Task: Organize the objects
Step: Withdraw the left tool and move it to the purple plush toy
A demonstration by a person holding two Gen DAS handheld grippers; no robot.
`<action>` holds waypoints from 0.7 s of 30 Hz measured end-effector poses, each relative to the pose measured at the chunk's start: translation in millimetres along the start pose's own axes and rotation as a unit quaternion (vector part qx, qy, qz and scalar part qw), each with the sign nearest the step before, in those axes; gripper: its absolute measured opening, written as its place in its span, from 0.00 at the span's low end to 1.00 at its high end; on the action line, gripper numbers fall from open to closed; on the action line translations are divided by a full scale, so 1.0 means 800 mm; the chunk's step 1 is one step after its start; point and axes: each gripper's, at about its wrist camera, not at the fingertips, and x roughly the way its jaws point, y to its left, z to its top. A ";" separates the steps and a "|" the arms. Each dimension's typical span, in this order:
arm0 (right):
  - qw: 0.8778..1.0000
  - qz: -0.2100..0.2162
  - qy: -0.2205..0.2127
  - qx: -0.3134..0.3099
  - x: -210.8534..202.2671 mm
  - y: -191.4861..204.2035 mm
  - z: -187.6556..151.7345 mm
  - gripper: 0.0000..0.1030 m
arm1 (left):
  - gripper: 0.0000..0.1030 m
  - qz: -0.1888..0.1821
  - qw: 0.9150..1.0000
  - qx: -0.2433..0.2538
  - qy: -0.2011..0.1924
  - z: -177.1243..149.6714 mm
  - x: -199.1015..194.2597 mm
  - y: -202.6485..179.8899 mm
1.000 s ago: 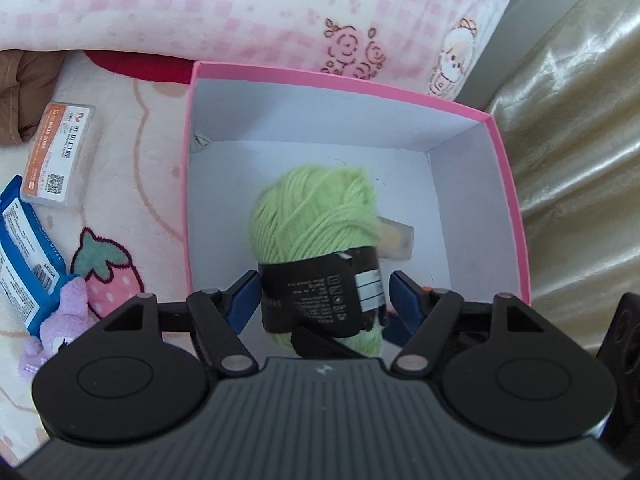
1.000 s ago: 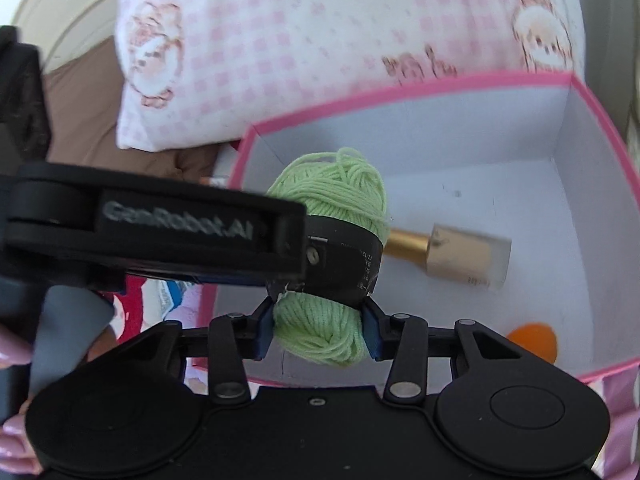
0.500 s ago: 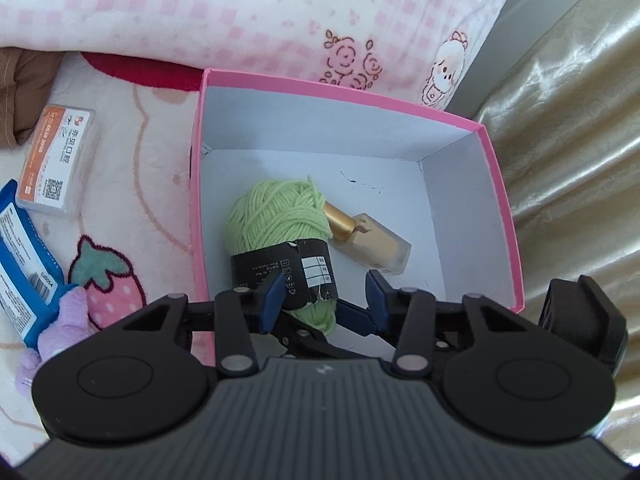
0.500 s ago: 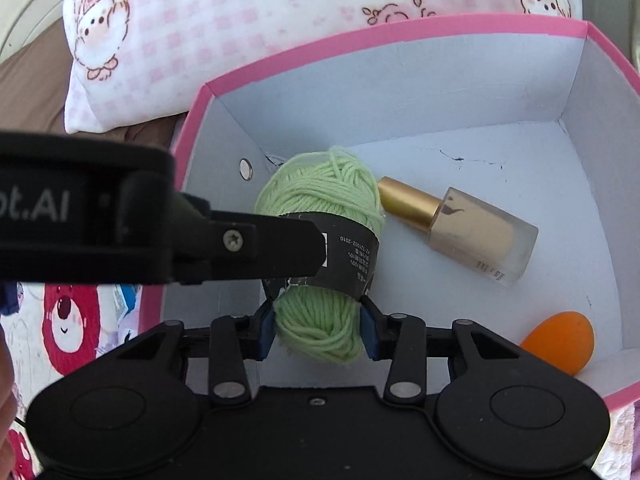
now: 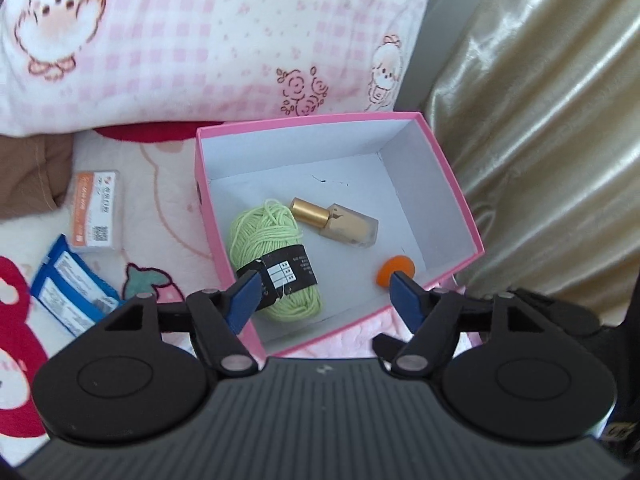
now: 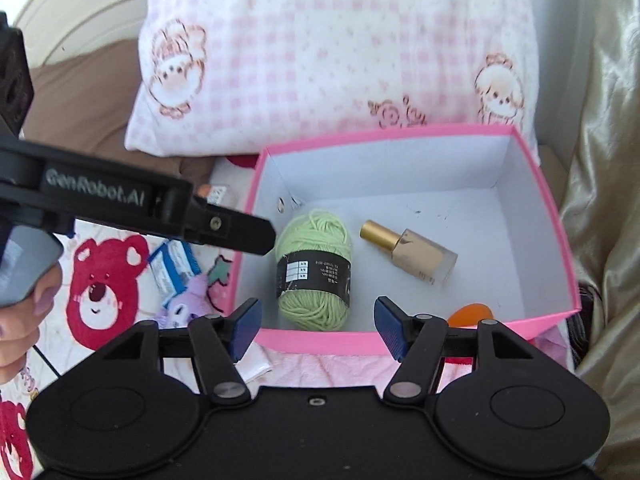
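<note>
Looking down along both tools, we see the pink box [image 6: 404,136] with its white inside sitting on a printed blanket [image 6: 104,280], just in front of a pink checked pillow [image 6: 340,40] and beside a shiny gold curtain [image 5: 540,120]. The green yarn ball [image 6: 314,268], wrapped in a black paper band, lies on the box floor against the left wall. Next to it, slightly apart, lies a gold-capped bottle [image 6: 412,254] on its side, and an orange egg-shaped sponge [image 5: 396,270] rests near the front right corner. Our left hand-held gripper [image 5: 328,300] hovers above the near edge of the box with its blue pads spreading apart; nothing is between them, and the yarn sits free below. Our right hand-held gripper [image 6: 318,330] likewise hangs over the front rim, its jaws widening and empty. In the right wrist view the left tool's black finger reaches across toward the box wall, held by a hand [image 6: 24,320] at the left edge. Outside the box, on the blanket, we find a small orange and white packet [image 5: 96,212], blue packets [image 5: 68,292] and a purple plush toy [image 6: 186,308].
</note>
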 end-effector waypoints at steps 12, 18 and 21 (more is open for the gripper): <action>1.000 -0.004 0.000 0.005 -0.086 0.056 0.008 0.66 | 0.72 0.004 0.999 0.045 0.023 -0.028 -0.101 -0.005; 0.999 0.009 -0.014 -0.032 -0.124 0.102 -0.002 0.74 | 0.73 0.017 0.997 0.066 0.034 -0.051 -0.148 0.011; 0.999 0.019 -0.017 -0.045 -0.134 0.125 -0.011 0.74 | 0.73 0.023 0.997 0.063 0.034 -0.063 -0.170 0.029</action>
